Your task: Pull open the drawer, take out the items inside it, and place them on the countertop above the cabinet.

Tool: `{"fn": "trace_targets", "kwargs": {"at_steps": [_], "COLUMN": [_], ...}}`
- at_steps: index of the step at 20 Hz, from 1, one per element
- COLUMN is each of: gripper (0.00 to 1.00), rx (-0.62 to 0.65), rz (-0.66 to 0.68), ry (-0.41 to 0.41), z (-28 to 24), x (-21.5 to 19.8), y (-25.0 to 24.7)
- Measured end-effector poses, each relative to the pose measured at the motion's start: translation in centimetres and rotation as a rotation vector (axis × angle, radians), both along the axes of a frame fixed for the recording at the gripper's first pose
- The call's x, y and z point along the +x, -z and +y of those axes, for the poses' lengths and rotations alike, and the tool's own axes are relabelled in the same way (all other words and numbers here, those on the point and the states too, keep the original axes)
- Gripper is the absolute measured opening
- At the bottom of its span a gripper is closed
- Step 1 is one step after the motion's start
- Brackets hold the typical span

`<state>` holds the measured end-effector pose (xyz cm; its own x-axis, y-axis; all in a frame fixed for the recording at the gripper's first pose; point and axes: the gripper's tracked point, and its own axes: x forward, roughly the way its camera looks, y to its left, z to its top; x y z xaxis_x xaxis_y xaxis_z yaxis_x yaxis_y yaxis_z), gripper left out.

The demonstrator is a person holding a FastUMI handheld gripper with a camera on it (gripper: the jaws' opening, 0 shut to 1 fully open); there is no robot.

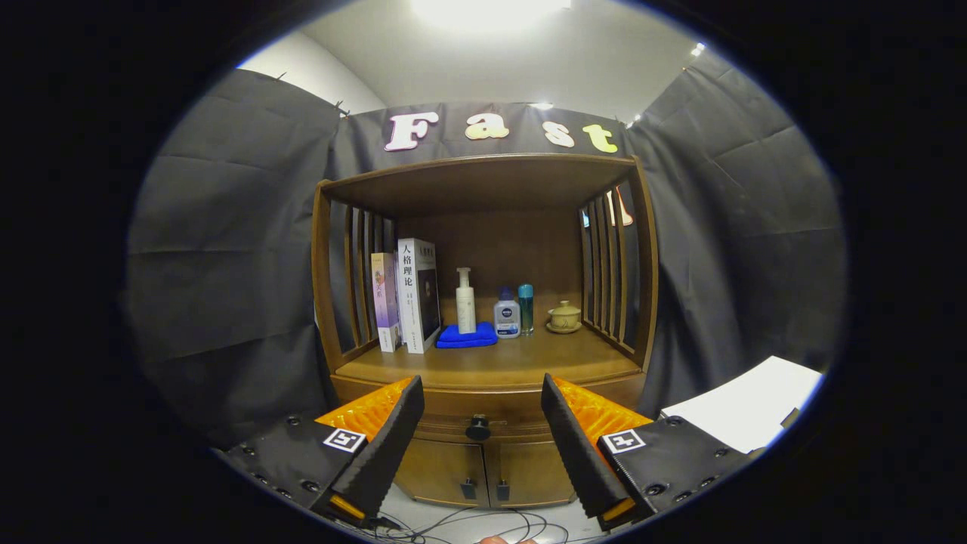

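A brown wooden cabinet (483, 363) stands straight ahead against the booth wall. Its drawer (483, 404) sits shut under the countertop (491, 361), with a dark round knob (477, 428) at its middle. My gripper (482, 393) is open and holds nothing. The knob lies beyond the fingertips, centred in the gap between the two fingers and still some way off. What is inside the drawer is hidden.
On the countertop stand two books (408, 296), a pump bottle (465, 301) on a blue cloth (467, 336), a small bottle (507, 313), a teal bottle (526, 308) and a lidded cup (564, 316). Two doors (483, 472) sit below. A white surface (744, 412) lies right; cables (468, 525) trail on the floor.
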<state>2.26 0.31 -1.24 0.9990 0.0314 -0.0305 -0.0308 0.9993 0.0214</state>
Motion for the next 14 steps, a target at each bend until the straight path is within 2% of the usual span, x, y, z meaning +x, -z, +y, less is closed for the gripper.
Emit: {"fn": "trace_targets", "kwargs": {"at_steps": [5,14], "gripper": [0.98,0.98], "rx": [0.013,0.023], "rz": [0.037,0.093], "ry": [-0.023,-0.048], "z": [0.2,1.3], "x": [1.4,7.4], "y": [1.6,5.0]}}
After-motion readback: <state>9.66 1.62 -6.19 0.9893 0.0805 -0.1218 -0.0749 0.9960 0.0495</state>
